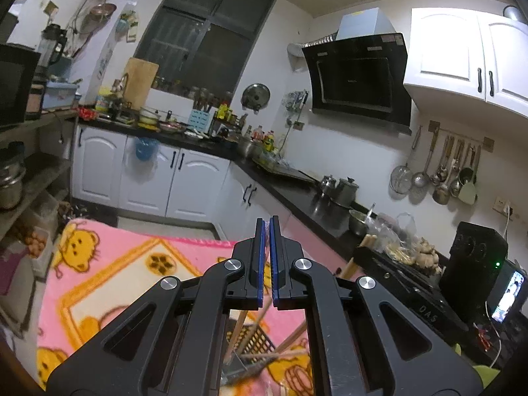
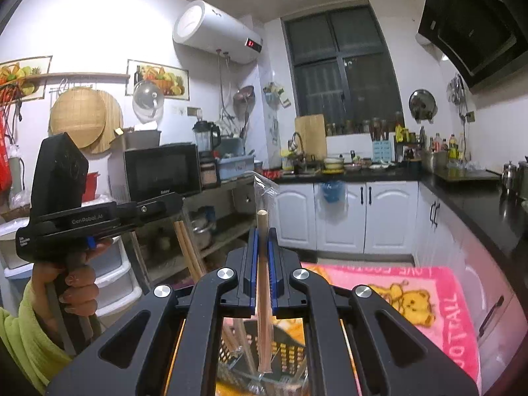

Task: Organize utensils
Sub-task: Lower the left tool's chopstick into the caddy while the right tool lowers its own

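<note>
My right gripper (image 2: pixel 263 231) is shut on a wooden chopstick (image 2: pixel 262 217) that stands upright in a clear plastic sleeve (image 2: pixel 264 188), its tip above the pads. Beneath it sits a black slotted utensil holder (image 2: pixel 292 356) with more chopsticks in it. My left gripper (image 1: pixel 268 227) is shut, and nothing shows between its blue pads. In the right wrist view the left gripper (image 2: pixel 180 202) is at the left, held by a hand with a green sleeve. A pair of chopsticks (image 2: pixel 189 250) shows just under its tip; whether they touch it I cannot tell. The holder (image 1: pixel 257 340) and chopsticks (image 1: pixel 242 326) lie below it.
A pink bear-print blanket (image 1: pixel 132 264) covers the work surface. A black countertop (image 1: pixel 297 191) with pots, bottles and a stove runs along the right and far walls above white cabinets (image 2: pixel 340 217). Shelves with a microwave (image 2: pixel 161 171) stand on the left.
</note>
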`<action>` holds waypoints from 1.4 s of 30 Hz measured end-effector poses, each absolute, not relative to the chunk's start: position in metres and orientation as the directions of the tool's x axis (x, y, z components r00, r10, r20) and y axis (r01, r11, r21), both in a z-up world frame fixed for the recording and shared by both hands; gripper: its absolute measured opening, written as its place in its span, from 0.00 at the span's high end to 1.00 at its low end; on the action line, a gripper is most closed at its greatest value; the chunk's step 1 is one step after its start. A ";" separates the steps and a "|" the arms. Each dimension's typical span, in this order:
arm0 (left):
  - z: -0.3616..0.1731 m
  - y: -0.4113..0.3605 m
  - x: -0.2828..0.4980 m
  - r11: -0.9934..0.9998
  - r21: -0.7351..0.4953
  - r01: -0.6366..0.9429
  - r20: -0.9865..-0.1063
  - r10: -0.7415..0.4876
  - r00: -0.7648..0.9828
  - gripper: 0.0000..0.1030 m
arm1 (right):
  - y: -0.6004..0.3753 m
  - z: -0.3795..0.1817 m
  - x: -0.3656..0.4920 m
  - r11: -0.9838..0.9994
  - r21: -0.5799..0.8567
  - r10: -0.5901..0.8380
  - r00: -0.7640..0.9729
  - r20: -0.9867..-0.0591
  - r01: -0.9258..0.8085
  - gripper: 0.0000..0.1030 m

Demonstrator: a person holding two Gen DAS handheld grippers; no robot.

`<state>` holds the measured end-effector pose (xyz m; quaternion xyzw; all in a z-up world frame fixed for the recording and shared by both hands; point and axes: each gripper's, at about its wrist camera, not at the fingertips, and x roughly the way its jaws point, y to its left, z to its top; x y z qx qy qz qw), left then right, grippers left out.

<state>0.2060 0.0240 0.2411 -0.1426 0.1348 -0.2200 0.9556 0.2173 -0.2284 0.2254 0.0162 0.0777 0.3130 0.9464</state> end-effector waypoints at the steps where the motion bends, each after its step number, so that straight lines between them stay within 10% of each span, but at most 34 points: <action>1: 0.243 0.025 0.207 0.865 -0.329 0.378 -0.193 -0.453 0.870 0.99 | -0.228 0.227 0.219 0.808 0.074 0.590 0.797 -0.130 -0.585 0.94; 42: 0.138 0.047 0.237 0.842 -0.436 0.316 -0.323 -0.475 0.819 0.99 | -0.201 0.139 0.277 0.857 0.203 0.516 0.784 -0.345 -0.474 0.94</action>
